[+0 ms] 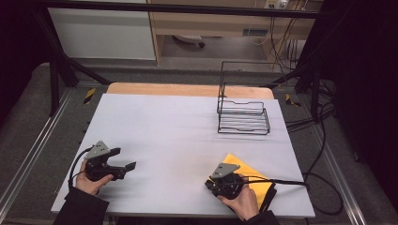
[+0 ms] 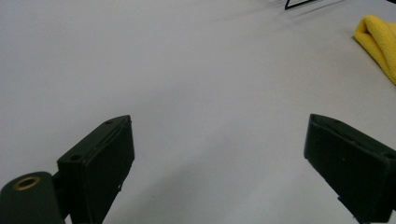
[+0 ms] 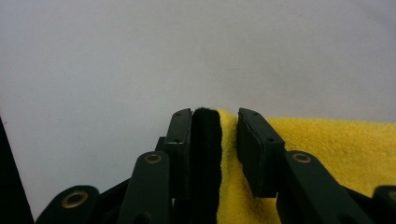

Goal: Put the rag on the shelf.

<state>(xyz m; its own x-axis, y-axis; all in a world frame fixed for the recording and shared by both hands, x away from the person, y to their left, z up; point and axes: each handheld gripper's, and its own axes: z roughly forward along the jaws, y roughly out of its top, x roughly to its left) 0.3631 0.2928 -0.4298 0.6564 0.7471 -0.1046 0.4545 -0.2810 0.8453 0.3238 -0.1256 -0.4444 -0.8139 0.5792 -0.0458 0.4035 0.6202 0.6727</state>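
- Our right gripper [image 3: 215, 135] pinches a fold of the yellow cloth [image 1: 256, 180] near the table's [image 1: 178, 126] front right corner.
- Our left gripper [image 2: 217, 154] hangs wide open, empty, near the front left corner.

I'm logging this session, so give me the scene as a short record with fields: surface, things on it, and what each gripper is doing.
surface: white table
cloth: yellow cloth, near right corner, partly under the right hand
rack: black wire rack, far right, standing apart from the cloth
left gripper: jaws wide apart, nothing between them, over bare table
right gripper: jaws closed on a fold of the yellow cloth
hands: one on each gripper, at the near edge
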